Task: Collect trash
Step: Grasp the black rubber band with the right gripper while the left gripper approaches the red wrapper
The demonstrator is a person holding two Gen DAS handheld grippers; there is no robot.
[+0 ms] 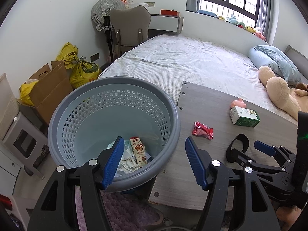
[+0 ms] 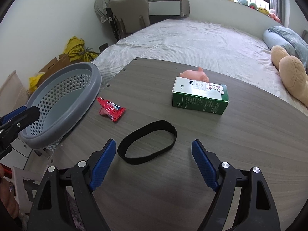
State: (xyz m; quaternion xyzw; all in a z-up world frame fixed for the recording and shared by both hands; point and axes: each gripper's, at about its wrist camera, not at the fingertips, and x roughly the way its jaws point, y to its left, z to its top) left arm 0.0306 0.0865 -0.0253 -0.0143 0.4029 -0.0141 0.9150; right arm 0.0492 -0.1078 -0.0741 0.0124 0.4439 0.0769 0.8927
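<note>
right claw [image 2: 154, 161] agape — over black band [image 2: 147, 142]

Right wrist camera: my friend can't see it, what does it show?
The open right gripper points down at a black elastic band on a grey wooden table. Farther back lie a red wrapper, a green carton and a pink toy pig; a grey basket stands left.
</note>
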